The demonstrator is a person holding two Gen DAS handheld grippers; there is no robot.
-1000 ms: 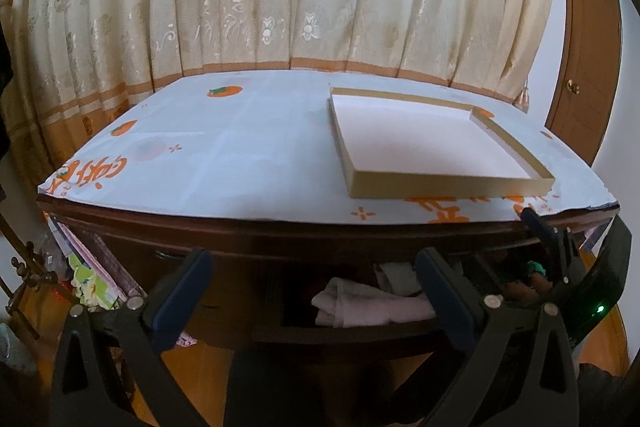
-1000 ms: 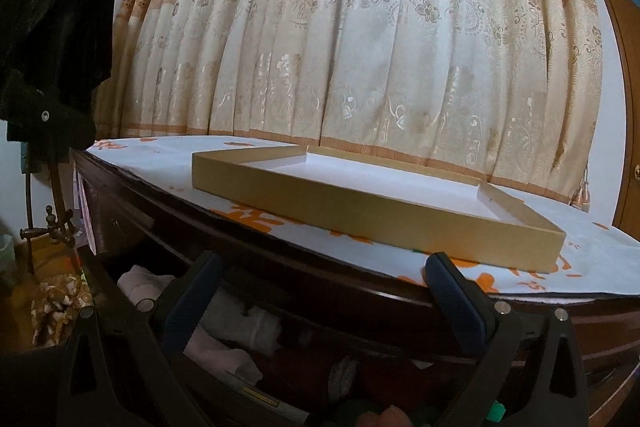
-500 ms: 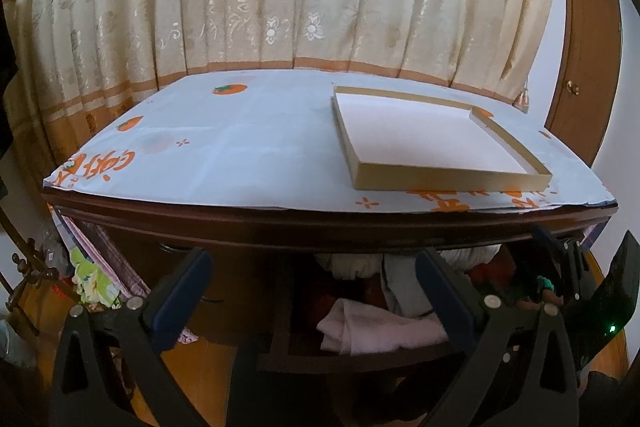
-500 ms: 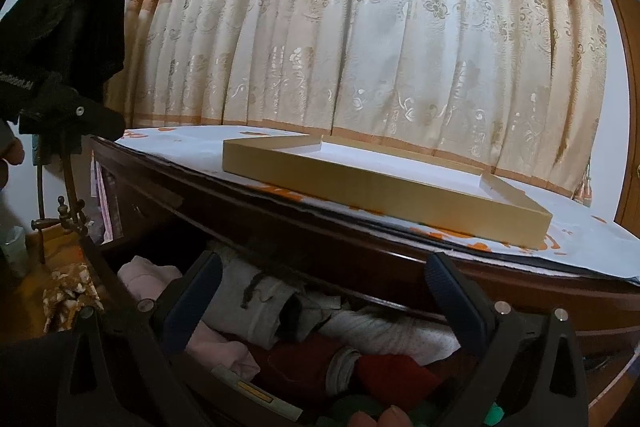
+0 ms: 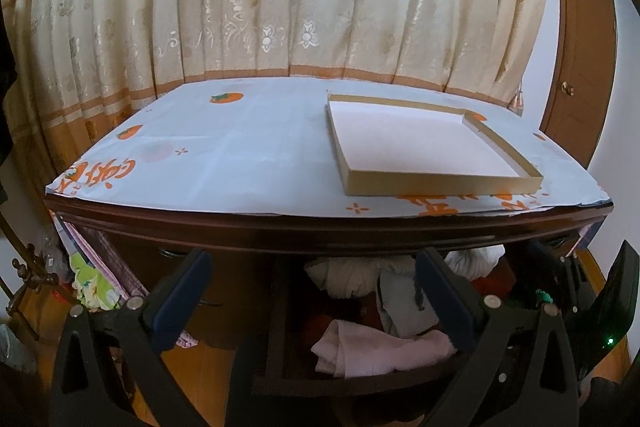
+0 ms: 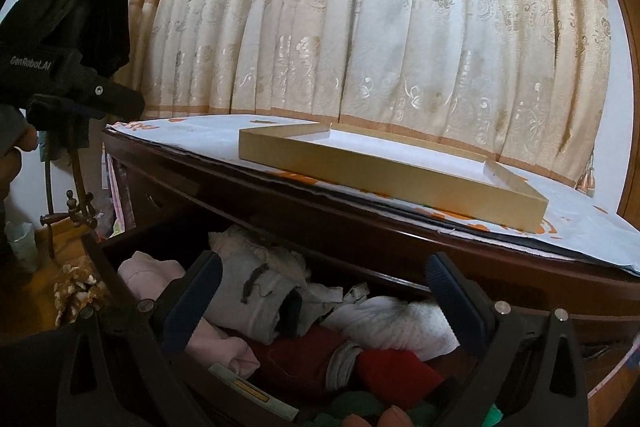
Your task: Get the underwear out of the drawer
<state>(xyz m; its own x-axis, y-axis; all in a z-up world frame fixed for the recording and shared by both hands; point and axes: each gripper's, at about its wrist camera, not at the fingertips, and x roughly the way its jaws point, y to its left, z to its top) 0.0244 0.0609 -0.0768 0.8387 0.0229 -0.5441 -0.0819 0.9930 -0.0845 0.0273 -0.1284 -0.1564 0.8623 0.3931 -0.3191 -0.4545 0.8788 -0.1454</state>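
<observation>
The drawer (image 6: 132, 251) stands pulled out below the front edge of a dark wooden dresser (image 5: 320, 227), and it is full of loosely folded clothes (image 6: 280, 307): a pink piece (image 5: 380, 351) at the front left, grey and white pieces behind and beside it, red ones toward the right. Which of these is the underwear cannot be told. The left gripper (image 5: 312, 299) hovers in front of the drawer with its jaws spread wide and nothing between them. The right gripper (image 6: 324, 303) hangs just over the clothes, jaws also wide apart and empty; whether its fingers (image 6: 192, 303) touch the cloth is unclear. On the surface (image 5: 240, 155), covered by a white sheet with orange prints, lies a shallow tan tray (image 5: 440, 183), toward the right. A patterned curtain (image 5: 280, 7) hangs behind.
</observation>
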